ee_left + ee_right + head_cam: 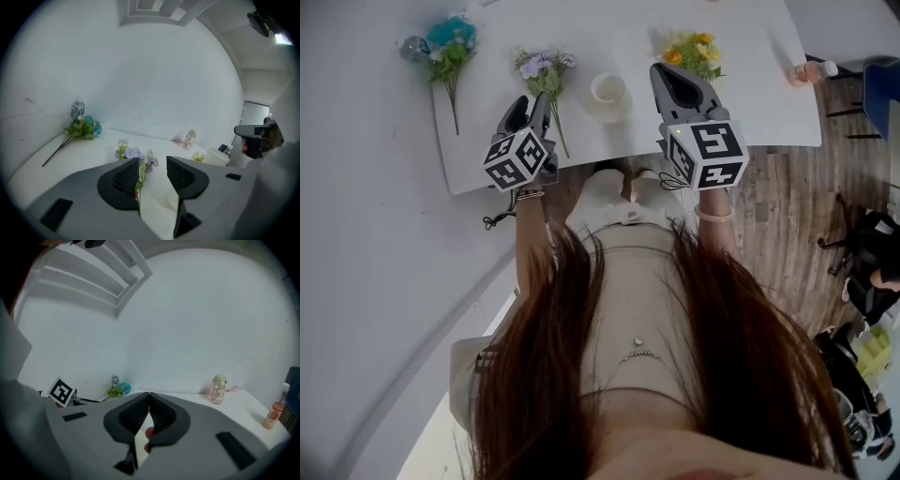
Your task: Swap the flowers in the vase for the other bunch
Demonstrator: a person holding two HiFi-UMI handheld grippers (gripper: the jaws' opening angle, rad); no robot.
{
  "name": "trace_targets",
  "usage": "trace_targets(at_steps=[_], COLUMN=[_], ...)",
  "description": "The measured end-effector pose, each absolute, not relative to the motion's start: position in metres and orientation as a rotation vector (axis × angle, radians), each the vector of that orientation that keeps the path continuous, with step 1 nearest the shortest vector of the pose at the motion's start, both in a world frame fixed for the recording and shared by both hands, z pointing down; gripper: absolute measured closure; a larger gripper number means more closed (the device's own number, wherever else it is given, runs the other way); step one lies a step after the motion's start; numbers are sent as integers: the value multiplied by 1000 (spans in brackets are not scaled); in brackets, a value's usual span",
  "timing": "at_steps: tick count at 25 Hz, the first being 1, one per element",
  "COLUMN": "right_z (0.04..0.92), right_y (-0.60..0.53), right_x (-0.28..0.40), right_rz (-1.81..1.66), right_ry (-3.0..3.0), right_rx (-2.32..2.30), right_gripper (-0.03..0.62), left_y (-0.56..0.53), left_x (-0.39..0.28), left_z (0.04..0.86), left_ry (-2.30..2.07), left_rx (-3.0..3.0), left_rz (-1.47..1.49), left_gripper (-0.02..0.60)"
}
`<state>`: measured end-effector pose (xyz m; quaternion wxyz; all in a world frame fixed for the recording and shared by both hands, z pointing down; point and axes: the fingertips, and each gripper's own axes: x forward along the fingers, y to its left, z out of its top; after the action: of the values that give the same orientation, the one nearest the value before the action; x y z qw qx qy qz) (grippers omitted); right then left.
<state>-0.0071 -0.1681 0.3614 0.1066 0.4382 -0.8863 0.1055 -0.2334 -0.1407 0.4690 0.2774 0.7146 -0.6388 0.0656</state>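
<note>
Nearest, both grippers hang over the front edge of the white rectangular table (pixel 750 103). The left gripper (pixel 153 164) has its jaws partly apart. In the gap shows the thin green stem of the bunch of pale purple artificial flowers (pixel 544 67), close by the left-hand pad and clear of the other pad, so nothing is clamped. That bunch lies flat on the table, blooms pointing away.

The right gripper (pixel 149 397) has its jaws closed tip to tip, with nothing between them.

Just beyond, between the two grippers, stands the small white round vase (pixel 608 91) – no flowers in it. Past the right gripper lies the bunch of yellow and orange flowers (pixel 694 52). At the far left corner lie a teal-blue bunch (pixel 450 39) and a small clear bottle (pixel 413 46) – at the far right, a pink bottle (pixel 811 70)
</note>
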Motion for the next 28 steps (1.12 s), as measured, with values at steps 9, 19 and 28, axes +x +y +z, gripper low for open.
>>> trace_targets(at_steps=[9, 19, 28], right_z=[353, 347, 346], right_y=[-156, -134, -116], right_x=[15, 40, 67], right_rz=[309, 280, 263], right_ry=[-2654, -2693, -2717], right_rx=[1254, 1181, 1140], right_gripper=[566, 566, 566], left_y=[-114, -84, -60], left_x=[-205, -174, -146], left_z=[434, 405, 387], left_ry=[-1793, -1878, -1925], left_rx=[1956, 1965, 1982], left_rz=[138, 77, 46], left_gripper=[461, 529, 554])
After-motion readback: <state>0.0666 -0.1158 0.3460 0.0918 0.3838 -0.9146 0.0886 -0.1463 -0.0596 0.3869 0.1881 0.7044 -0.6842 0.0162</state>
